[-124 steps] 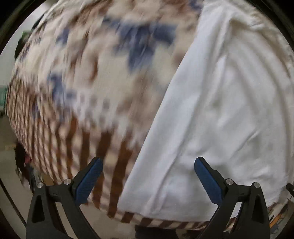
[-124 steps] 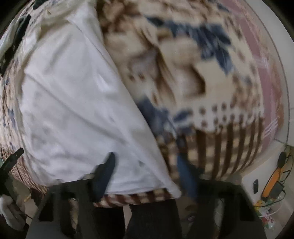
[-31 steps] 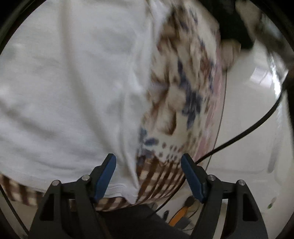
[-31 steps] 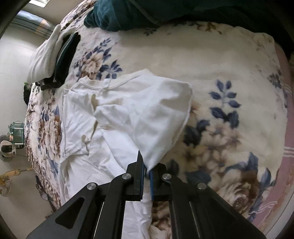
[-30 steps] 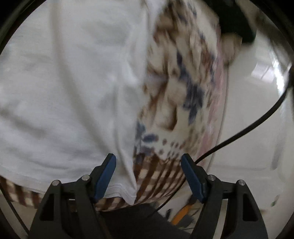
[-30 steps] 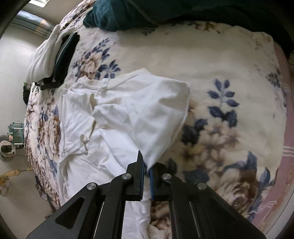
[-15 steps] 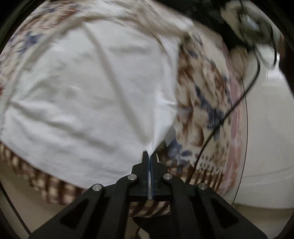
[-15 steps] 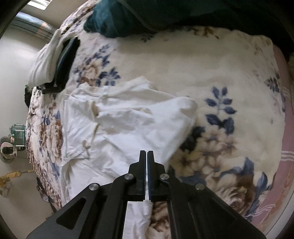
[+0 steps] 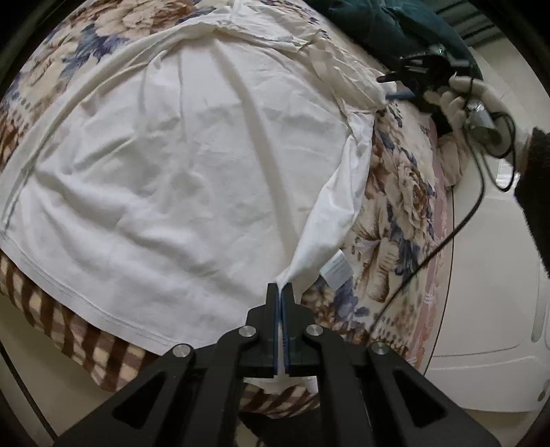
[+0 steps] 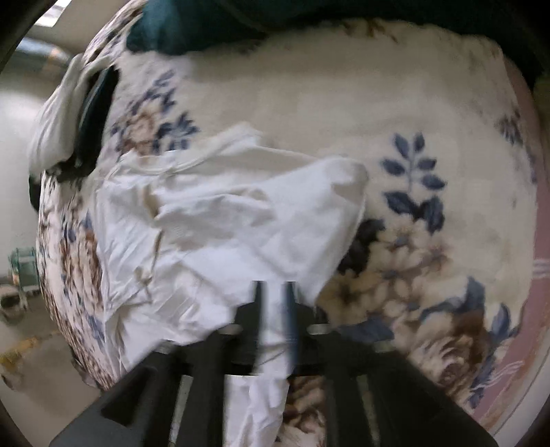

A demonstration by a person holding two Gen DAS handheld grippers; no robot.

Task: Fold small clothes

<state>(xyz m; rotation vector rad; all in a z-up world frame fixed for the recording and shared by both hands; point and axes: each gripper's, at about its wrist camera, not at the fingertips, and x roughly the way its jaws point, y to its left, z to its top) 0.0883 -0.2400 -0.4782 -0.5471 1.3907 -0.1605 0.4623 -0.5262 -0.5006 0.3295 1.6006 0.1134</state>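
Note:
A white T-shirt (image 9: 178, 165) lies spread on a floral blanket (image 9: 398, 192). My left gripper (image 9: 281, 287) is shut on the shirt's lower right hem corner and lifts it a little. In the left wrist view my right gripper (image 9: 395, 87) is at the shirt's far right side by the sleeve. In the right wrist view the shirt (image 10: 220, 227) is rumpled, its sleeve folded over. My right gripper (image 10: 274, 287) is blurred, its jaws slightly parted with white cloth between them.
A dark teal garment (image 9: 395, 24) lies at the blanket's far end. Folded white and dark clothes (image 10: 72, 117) sit at the far left of the blanket. A black cable (image 9: 447, 237) hangs over the blanket's right edge. The blanket's striped border (image 9: 68, 330) is near me.
My left gripper shut on the shirt's hem corner and lifted it. My right gripper, shut half a second ago, now has its jaws slightly apart and has shifted.

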